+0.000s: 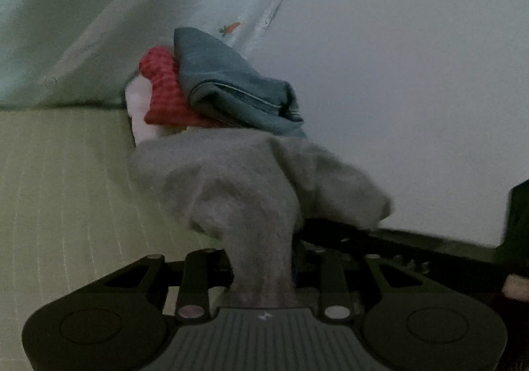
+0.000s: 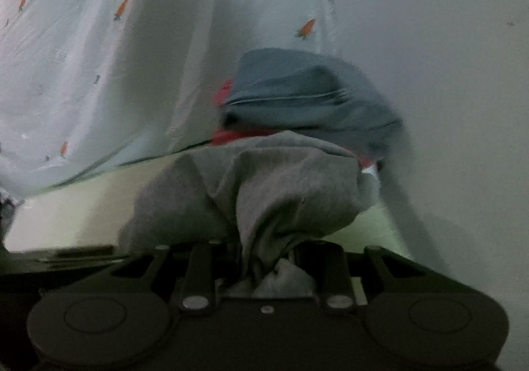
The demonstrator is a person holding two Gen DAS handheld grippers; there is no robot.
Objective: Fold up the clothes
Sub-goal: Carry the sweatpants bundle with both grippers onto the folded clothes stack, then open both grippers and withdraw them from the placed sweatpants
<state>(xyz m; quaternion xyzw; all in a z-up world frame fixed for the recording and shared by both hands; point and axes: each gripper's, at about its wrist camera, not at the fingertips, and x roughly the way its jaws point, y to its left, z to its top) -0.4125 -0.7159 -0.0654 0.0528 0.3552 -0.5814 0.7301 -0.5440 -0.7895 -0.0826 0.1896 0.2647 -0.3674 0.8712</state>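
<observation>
A grey garment (image 1: 251,179) bunches up in front of both cameras, also seen as the grey garment (image 2: 264,186) in the right wrist view. My left gripper (image 1: 261,268) is shut on a fold of it, and my right gripper (image 2: 267,268) is shut on another fold. Cloth hides the fingertips of both. Behind it lies a pile: a folded blue garment (image 1: 231,87) on top, a red checked one (image 1: 162,90) under it and a white one (image 1: 139,113) at the bottom. The blue garment (image 2: 304,96) and a strip of the red one (image 2: 231,136) show in the right wrist view.
The pile rests on a pale green mat (image 1: 59,192) in a corner. A white curtain with small carrot prints (image 2: 82,73) hangs at the left and a plain wall (image 2: 446,73) stands at the right. The other gripper's dark body (image 1: 519,215) shows at the right edge.
</observation>
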